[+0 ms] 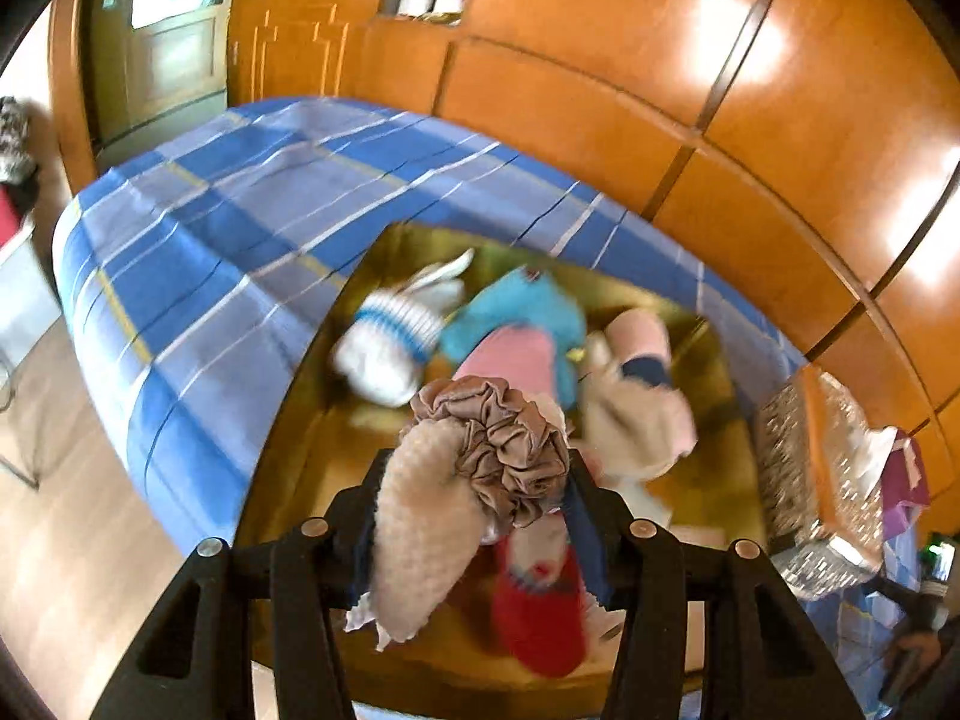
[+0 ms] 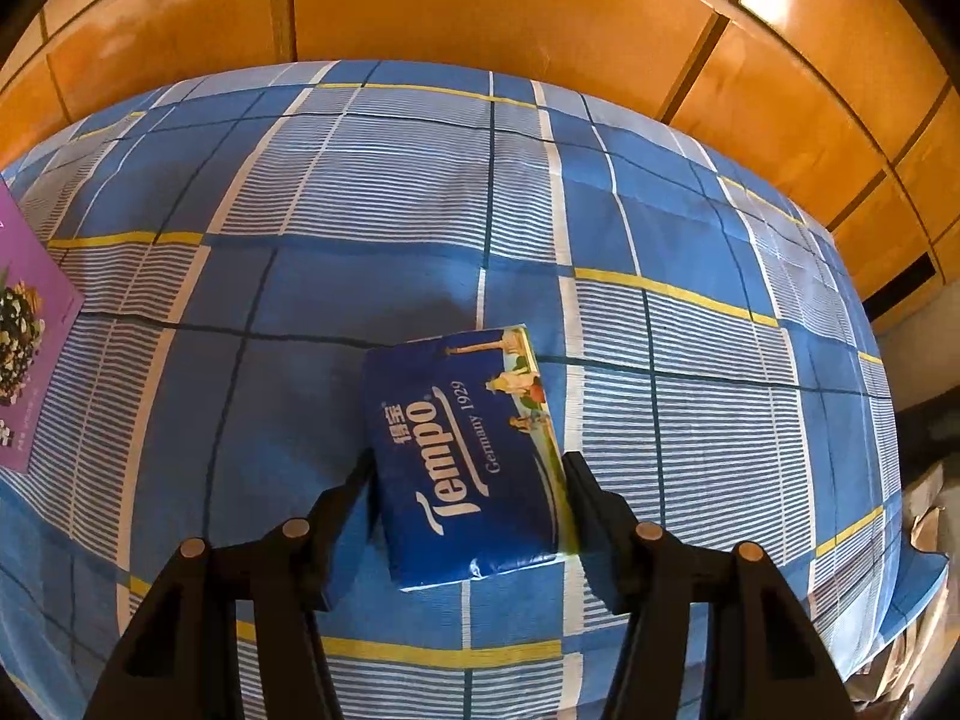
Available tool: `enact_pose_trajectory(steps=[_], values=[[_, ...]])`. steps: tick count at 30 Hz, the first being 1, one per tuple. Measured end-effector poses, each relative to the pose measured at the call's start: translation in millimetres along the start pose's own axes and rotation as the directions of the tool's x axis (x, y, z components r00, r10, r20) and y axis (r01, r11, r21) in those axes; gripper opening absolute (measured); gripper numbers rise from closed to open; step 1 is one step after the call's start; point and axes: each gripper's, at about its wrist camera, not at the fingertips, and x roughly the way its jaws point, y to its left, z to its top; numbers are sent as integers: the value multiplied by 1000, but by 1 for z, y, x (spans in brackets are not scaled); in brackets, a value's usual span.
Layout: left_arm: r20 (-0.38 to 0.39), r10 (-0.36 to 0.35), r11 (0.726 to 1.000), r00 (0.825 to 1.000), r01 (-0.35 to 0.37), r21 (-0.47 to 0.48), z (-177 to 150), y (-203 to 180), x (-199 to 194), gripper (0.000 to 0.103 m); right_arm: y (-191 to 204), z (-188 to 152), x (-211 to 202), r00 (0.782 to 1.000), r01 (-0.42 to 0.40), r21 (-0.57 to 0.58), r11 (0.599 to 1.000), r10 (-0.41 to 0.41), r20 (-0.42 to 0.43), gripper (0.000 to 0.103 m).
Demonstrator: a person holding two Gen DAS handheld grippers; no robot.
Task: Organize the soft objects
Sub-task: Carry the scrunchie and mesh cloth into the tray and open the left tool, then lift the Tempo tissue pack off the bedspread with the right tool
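In the left wrist view my left gripper (image 1: 474, 474) is shut on a bundle of soft cloth: a cream knitted piece (image 1: 420, 534) and a taupe ruffled scrunchie (image 1: 510, 444). It hangs over a gold tray (image 1: 312, 438) that holds a white-and-blue striped sock (image 1: 390, 336), a turquoise soft item (image 1: 528, 306), a pink one (image 1: 510, 354) and a red one (image 1: 540, 624). In the right wrist view my right gripper (image 2: 468, 468) has its fingers on both sides of a blue Tempo tissue pack (image 2: 468, 456) lying on the blue checked bedsheet (image 2: 384, 192).
A silver-patterned tissue box (image 1: 822, 480) stands right of the tray. A purple booklet (image 2: 24, 330) lies on the sheet at the left. Orange wooden wardrobe panels (image 2: 480, 6) stand behind the bed. Wooden floor (image 1: 54, 540) lies to the left.
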Motion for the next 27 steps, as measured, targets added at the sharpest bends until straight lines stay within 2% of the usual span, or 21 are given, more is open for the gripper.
enact_pose_trajectory(steps=[3, 9, 14, 19, 22, 27], values=[[-16, 6, 1000, 1000, -6, -19, -14, 9, 5, 57, 1, -2, -2, 1000, -1, 5, 1000, 1, 0, 59], [-30, 24, 1000, 999, -24, 2, -27, 11, 17, 73, -1, -1, 0, 1000, -6, 11, 1000, 6, -3, 59], [8, 62, 997, 998, -62, 42, -26, 11, 12, 85, -4, 2, 4, 1000, -12, 21, 1000, 12, -6, 59], [50, 96, 993, 994, -99, 65, -32, 11, 2, 86, -5, 2, 6, 1000, -12, 22, 1000, 12, -5, 59], [66, 109, 991, 992, -114, 66, -35, 11, -4, 92, -5, 3, 6, 1000, -10, 26, 1000, 10, -4, 59], [119, 113, 989, 986, -124, 87, -38, 5, -23, 92, -3, 3, 4, 1000, 0, 26, 1000, 0, -5, 59]])
